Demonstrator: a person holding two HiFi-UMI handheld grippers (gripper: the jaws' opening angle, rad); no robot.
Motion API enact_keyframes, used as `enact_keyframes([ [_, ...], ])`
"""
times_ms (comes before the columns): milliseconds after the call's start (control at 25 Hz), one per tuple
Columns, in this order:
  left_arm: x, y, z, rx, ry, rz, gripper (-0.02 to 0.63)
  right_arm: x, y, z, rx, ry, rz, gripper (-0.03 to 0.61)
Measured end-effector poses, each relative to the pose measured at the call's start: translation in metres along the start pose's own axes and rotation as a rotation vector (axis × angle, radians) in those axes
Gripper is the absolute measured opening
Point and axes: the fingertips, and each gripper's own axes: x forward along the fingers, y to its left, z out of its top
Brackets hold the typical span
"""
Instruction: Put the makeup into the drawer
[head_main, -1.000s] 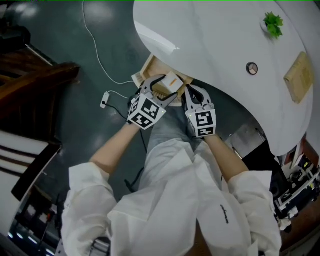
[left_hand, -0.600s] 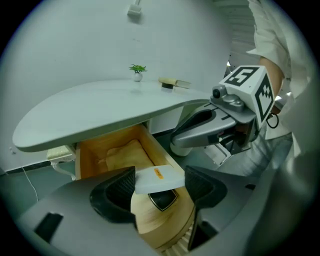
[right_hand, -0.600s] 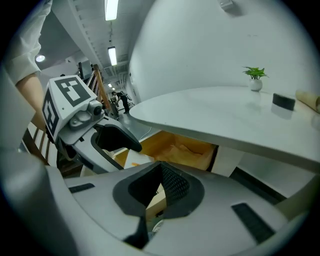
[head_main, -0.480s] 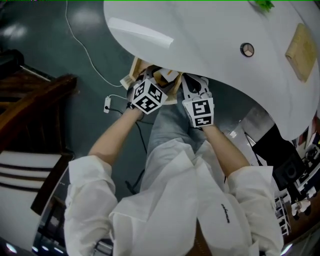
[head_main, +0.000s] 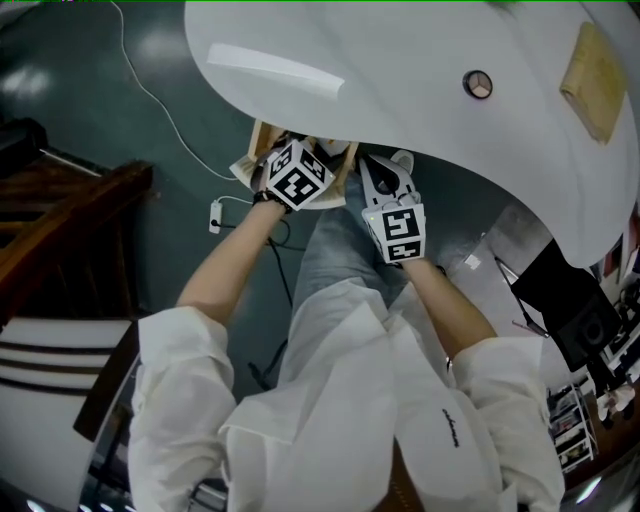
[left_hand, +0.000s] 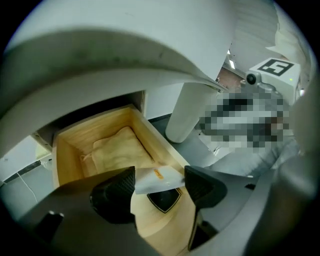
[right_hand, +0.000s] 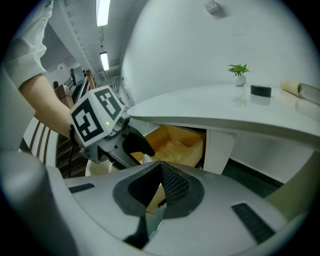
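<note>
Under white table (head_main: 400, 60), open wooden drawer (left_hand: 95, 131); floor (head_main: 150, 150) dark, likely polished

1. Reading as a lab or office workroom; strip lights (right_hand: 103, 11) are running along a high ceiling;
2. a white curved table (head_main: 400, 60) is carrying a small potted plant (right_hand: 239, 70);
3. a white cable (head_main: 215, 212) is trailing over the polished dark floor (head_main: 80, 140); racked equipment (head_main: 570, 440) is crowding one edge.

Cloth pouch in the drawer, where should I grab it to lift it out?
Pinch its near edge from above, I'd say. The cloth pouch lies flat in the back of the drawer, walls close on both sides and the tabletop overhanging behind, so only the front is open.
</note>
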Motion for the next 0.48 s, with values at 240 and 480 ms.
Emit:
enact_keyframes([
  [240, 0.024, 0.016, 0.009, 0.056, -0.016, 0.071, 0.324, -0.005, -0.006, -0.007, 0.020, 0.001, -0.015, 0.017],
  [480, 0.027, 0.017, 0.003, 0.051, -0.019, 0.096, 0.324, -0.008, -0.004, -0.015, 0.023, 0.012, -0.018, 0.017],
])
